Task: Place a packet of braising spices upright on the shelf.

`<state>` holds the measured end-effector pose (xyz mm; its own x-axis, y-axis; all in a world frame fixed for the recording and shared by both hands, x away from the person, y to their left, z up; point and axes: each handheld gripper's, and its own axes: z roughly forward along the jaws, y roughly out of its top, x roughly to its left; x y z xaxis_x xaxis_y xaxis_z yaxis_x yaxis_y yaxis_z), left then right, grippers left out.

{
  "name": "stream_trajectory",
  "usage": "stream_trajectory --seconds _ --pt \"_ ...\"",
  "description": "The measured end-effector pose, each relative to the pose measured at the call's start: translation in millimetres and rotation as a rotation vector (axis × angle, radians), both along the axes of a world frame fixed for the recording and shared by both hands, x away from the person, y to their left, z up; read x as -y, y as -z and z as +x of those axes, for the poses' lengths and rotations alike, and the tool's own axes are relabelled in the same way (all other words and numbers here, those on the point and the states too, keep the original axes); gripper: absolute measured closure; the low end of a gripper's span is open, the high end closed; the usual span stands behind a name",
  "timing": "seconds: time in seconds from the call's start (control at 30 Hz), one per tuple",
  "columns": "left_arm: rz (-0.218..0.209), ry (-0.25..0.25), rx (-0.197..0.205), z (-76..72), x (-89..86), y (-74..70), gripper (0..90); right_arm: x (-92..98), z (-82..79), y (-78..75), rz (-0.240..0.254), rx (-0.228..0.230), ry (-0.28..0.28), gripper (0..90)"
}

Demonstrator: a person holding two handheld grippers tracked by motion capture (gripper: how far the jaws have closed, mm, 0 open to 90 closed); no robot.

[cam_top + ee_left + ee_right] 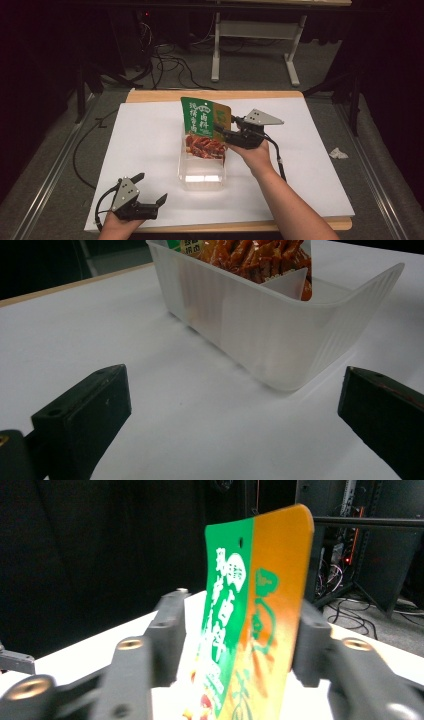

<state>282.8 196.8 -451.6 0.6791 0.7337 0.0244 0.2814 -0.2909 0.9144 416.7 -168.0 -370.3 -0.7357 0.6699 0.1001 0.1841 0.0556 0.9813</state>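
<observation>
From above we see both tongs at once: our left tongs [150, 192] rest near the front edge of the table [145, 135], well apart from the one clear plastic bin [201, 167], while our right tongs [223, 134] reach in from the bin's right side to the one snack packet [205, 127] standing upright in it. Two tongs, one bin, one packet; a crumpled scrap [338, 153] lies on the floor off to the right.

The left gripper view adds what the high view cannot: the bin's ribbed wall [280, 335] stands ahead of the left tongs [235, 410], a divider shows inside it, and the jaws are spread wide with bare table between them.

The right gripper view shows the packet's green and orange face [250, 620] edge-on between the jaws of the right tongs [235, 645]. The jaws stand spread, a gap showing on the left side; on the right, we cannot tell whether the pad touches the packet.
</observation>
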Motion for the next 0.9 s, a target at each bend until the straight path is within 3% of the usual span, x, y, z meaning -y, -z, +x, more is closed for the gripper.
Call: stream_trajectory --seconds 0.17,0.23,0.53,0.9 --pt "0.002 0.001 0.002 0.0 0.3 -0.3 1.0 2.9 -1.9 -2.7 -0.022 -0.002 0.006 22.2" --pt "0.003 0.002 0.003 -0.3 0.5 -0.6 1.0 7.2 -2.5 -4.7 -0.022 -0.036 0.021 17.0" --pt "0.003 0.001 -0.003 -0.1 -0.4 -0.1 1.1 22.1 -10.2 -6.2 -0.044 -0.051 0.028 13.9" --pt "0.006 0.003 -0.007 0.4 1.5 0.8 1.5 62.0 -40.6 -3.3 -0.075 -0.036 0.067 13.4"
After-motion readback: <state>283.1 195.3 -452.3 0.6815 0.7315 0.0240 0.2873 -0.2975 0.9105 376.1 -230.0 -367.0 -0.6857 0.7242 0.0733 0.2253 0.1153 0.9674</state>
